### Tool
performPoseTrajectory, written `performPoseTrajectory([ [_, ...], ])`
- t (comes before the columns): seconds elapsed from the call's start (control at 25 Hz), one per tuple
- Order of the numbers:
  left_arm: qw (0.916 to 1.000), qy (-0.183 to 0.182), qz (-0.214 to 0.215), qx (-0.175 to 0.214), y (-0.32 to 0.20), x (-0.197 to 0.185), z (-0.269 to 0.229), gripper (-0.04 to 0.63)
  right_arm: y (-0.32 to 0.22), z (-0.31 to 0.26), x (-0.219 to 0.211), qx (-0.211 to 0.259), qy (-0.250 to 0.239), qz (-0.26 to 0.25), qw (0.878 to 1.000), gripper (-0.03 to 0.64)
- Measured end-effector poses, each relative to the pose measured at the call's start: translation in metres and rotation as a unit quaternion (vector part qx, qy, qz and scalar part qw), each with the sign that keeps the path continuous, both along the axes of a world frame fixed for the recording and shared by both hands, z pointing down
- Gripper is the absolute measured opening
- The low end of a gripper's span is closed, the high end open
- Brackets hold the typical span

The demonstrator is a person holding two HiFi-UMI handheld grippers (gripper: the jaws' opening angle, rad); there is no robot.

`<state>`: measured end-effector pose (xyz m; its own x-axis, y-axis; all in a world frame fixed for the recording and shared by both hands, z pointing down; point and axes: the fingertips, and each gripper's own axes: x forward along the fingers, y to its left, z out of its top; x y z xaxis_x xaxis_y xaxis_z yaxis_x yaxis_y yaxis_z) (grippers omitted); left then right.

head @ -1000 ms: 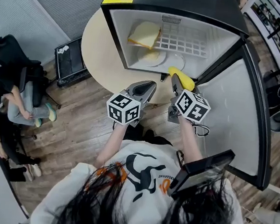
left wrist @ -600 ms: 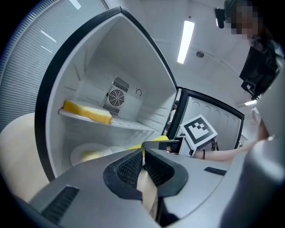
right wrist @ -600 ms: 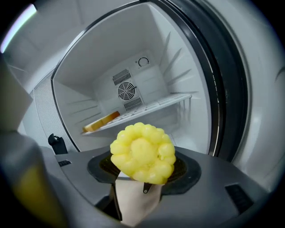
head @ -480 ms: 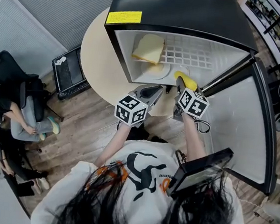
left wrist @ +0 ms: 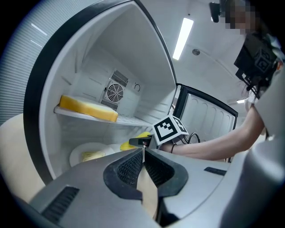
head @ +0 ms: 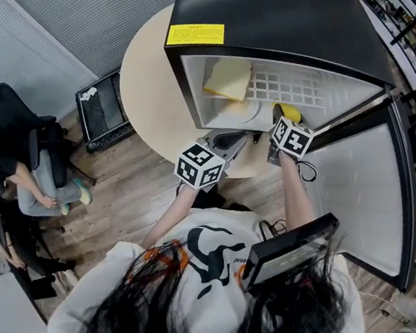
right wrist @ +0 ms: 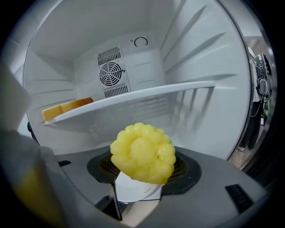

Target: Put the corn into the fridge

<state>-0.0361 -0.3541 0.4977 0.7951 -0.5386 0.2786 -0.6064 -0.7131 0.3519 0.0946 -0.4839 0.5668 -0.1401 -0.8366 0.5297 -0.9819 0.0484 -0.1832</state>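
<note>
At fridge (head: 276, 28), clamped corn (right wrist: 142, 153), shelf (right wrist: 133, 100) beyond, perhaps bread (right wrist: 67, 108)

Seen from the head view, the yellow knobbly corn cob (head: 289, 112) shows only a tip at the open mouth of the black mini fridge (head: 284, 21). The right gripper (head: 279, 122) and its marker cube cover the rest. In the right gripper view the cob's length hides behind its own round end, and the gripper's grey body masks the fridge's floor. The pale food (left wrist: 91, 155) on the white plate (left wrist: 75, 156) inside the fridge is too small to identify. Print on the yellow label (head: 195, 34) atop the fridge is unreadable. A seated person (head: 4, 157) left of the fridge is cut by the picture's edge.
</note>
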Motion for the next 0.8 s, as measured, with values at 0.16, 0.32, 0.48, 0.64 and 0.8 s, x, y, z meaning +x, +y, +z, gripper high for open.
performPoseTrajectory([
  [0.16,1.0000,0.001,0.007,-0.005,0.000,-0.001,0.004,0.012,-0.002,0.009,0.001,0.003,-0.003,0.000,1.000,0.253],
  [0.32,1.0000,0.002,0.006,-0.006,-0.004,-0.005,0.005,0.012,0.003,0.018,-0.007,-0.002,0.000,-0.012,1.000,0.253],
  [0.48,0.9999,0.005,0.007,-0.009,-0.006,-0.004,0.006,0.012,0.012,0.030,-0.012,-0.019,0.006,-0.023,1.000,0.253],
  [0.64,0.9999,0.007,0.007,-0.011,-0.007,-0.004,0.007,0.012,0.020,0.046,-0.017,-0.044,0.021,-0.036,0.998,0.253],
  [0.8,0.9999,0.011,0.006,-0.012,-0.007,-0.004,0.006,0.012,0.023,0.054,-0.015,-0.057,0.031,-0.036,0.997,0.253],
])
